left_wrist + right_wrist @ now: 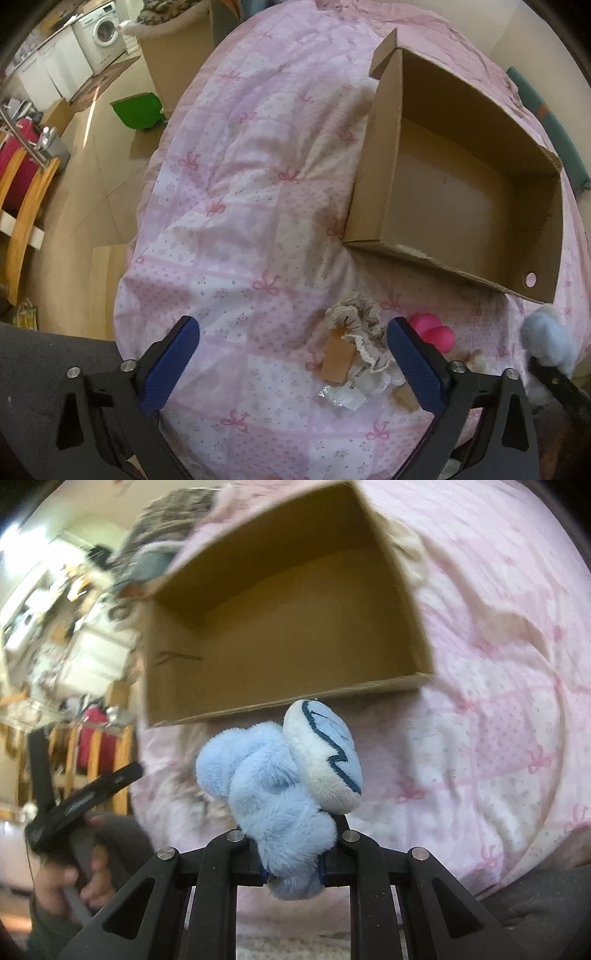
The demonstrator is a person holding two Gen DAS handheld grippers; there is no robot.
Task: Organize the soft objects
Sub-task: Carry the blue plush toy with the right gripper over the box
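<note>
My right gripper (291, 853) is clamped on a fluffy blue plush toy (273, 790), its white-and-blue embroidered pad turned up toward the cardboard box (177, 686). I hold the toy in the air just short of the box's near rim, over the pink quilt (498, 709). The box lies open on the quilt, and I can see only bare cardboard inside it.

My left gripper (291, 354) is spread wide, nothing between its 2 blue pads (173, 362), hanging low over the quilt. Between those pads lies a beige scrunchie (354, 314) with a brown paper tag (336, 358) and a crumpled clear wrapper (343, 395). A pink soft toy (436, 328) sits just beside my right-hand pad, partly hidden by it. The blue plush shows at the right edge of the left wrist view, near the box's closest corner.
</note>
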